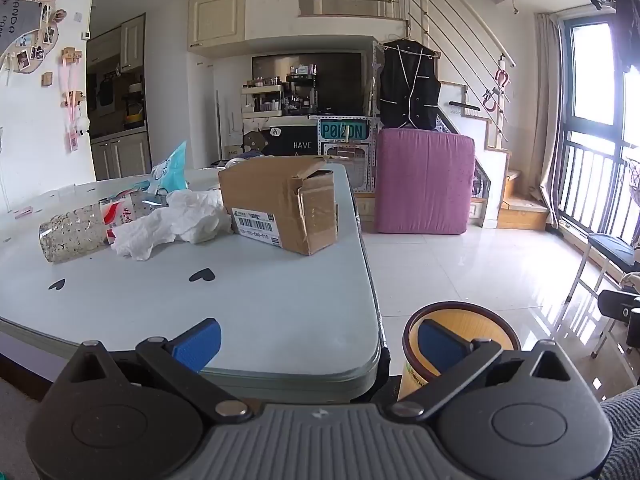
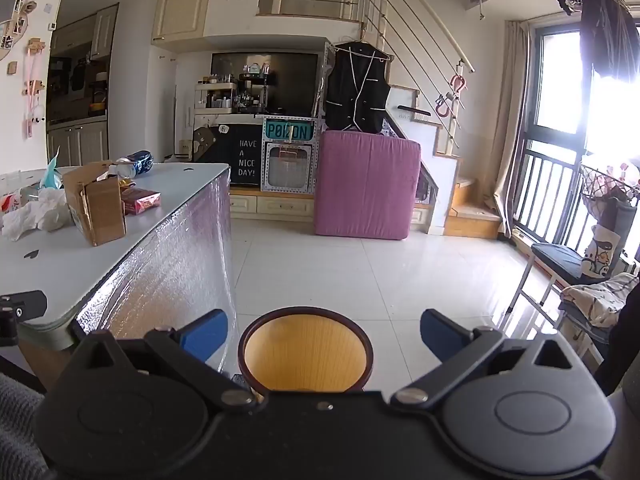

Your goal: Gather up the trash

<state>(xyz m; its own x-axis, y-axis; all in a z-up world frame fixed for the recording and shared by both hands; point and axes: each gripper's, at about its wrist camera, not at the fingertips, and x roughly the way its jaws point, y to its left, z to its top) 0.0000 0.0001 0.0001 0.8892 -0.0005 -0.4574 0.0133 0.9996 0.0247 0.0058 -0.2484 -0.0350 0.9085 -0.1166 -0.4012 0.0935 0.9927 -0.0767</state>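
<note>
While both grippers hang short of the trash, the left gripper (image 1: 318,344) has its blue pads spread to full width with nothing between them, above the near corner of the pale table (image 1: 280,312). The right gripper (image 2: 324,334) is likewise spread and empty, poised over the floor beside the table.

Trash lies grouped on the far part of the table, well apart from both grippers. A cardboard box (image 1: 282,202) sits with its flaps open; its contents cannot be seen. Crumpled white tissue (image 1: 176,222) touches the box's left side. A clear plastic bottle (image 1: 84,226) lies on its side just left of the tissue. A light blue wrapper (image 1: 170,168) stands behind them. A red packet (image 2: 141,201) and a dark can (image 2: 138,161) lie beyond the box.

A round bin (image 2: 305,354) with a dark rim and yellow interior stands on the floor at the table's corner; no contents show.

Readable text: a barcode label on the box, "POIZON" (image 2: 289,132) and "HAVE A NICE DAY!" (image 2: 247,158) on the far cabinet.
</note>
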